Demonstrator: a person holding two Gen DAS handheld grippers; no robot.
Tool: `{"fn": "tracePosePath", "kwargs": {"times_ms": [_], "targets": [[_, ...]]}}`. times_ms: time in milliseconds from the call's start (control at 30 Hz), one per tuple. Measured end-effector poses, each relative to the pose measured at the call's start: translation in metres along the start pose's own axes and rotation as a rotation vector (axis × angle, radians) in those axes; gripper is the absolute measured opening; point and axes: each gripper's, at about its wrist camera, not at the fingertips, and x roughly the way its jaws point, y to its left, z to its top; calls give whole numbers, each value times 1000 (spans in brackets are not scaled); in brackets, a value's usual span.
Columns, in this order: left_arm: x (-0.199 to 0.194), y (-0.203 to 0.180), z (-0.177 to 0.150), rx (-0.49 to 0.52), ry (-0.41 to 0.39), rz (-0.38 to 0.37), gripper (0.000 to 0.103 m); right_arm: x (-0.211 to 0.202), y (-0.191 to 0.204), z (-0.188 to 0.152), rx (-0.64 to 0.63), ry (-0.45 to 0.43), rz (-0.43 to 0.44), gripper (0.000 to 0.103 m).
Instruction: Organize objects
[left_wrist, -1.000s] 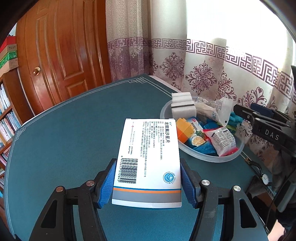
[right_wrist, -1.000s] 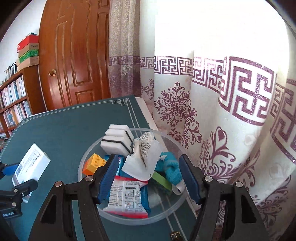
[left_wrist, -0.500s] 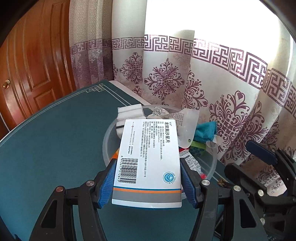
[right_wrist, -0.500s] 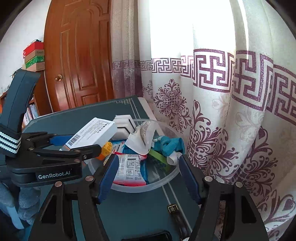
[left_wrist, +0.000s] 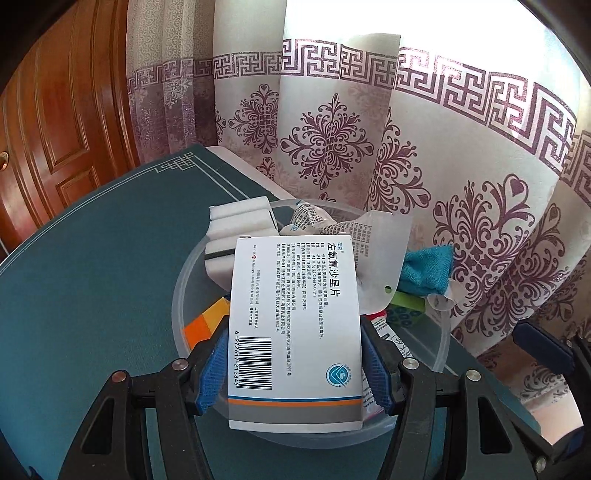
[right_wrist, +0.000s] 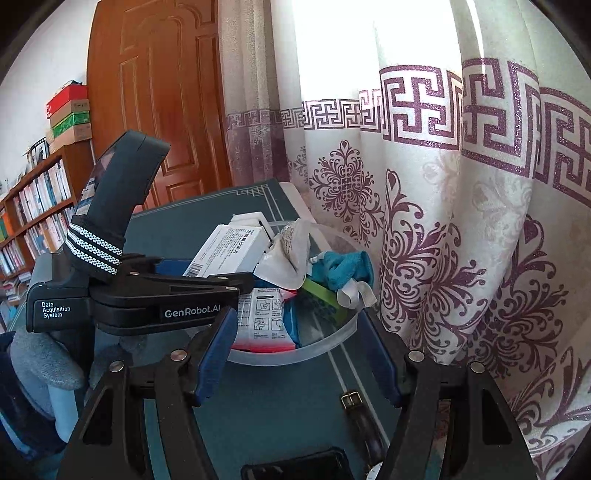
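Note:
A white medicine box (left_wrist: 295, 325) with a barcode and an orange stripe sits between the blue pads of my left gripper (left_wrist: 295, 354), which is shut on it. The box hangs tilted over a clear plastic bowl (left_wrist: 179, 291) on the teal table. The bowl holds white sponges (left_wrist: 240, 221), an orange brick (left_wrist: 207, 321), a teal cloth (left_wrist: 424, 273) and paper packets (left_wrist: 373, 243). In the right wrist view the box (right_wrist: 229, 251) is above the bowl's (right_wrist: 332, 341) left half. My right gripper (right_wrist: 297, 317) is open and holds nothing, at the bowl's near rim.
A watch strap (right_wrist: 354, 406) and a dark phone (right_wrist: 295, 465) lie on the table close to my right gripper. A patterned curtain (right_wrist: 424, 221) hangs right behind the bowl. A wooden door (right_wrist: 155, 110) and a bookshelf (right_wrist: 37, 214) stand at the left. A grey-gloved hand (right_wrist: 44, 362) grips the left gripper's handle.
My left gripper has carried the medicine box from over the bare table to above the bowl. My right gripper has drawn back a little from the bowl, still open.

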Motion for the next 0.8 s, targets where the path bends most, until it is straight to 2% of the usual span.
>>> {"fn": "tracePosePath", "kwargs": {"times_ms": [67,133,300,467,567,800], "targets": [[0,1,-1,-5,-4,11,73,0,-1,0,5,1,-3,69],[-1,4,-2,-11,-11,22,83,-3,-1,1,10,-1,-6,69],[-15,13,-2,-34,-57,14,96,-7,0,0,12,-5,-7,69],[-34,17,-8,-12,-100,62,96,-8,1,-1,12,-3,-8,69],[-46,27,-22,-39,-99,76,100,-9,2,-1,13,-5,-8,69],[-57,41,-67,-97,-26,90,102,-2,8,-8,10,24,15,69]]}}
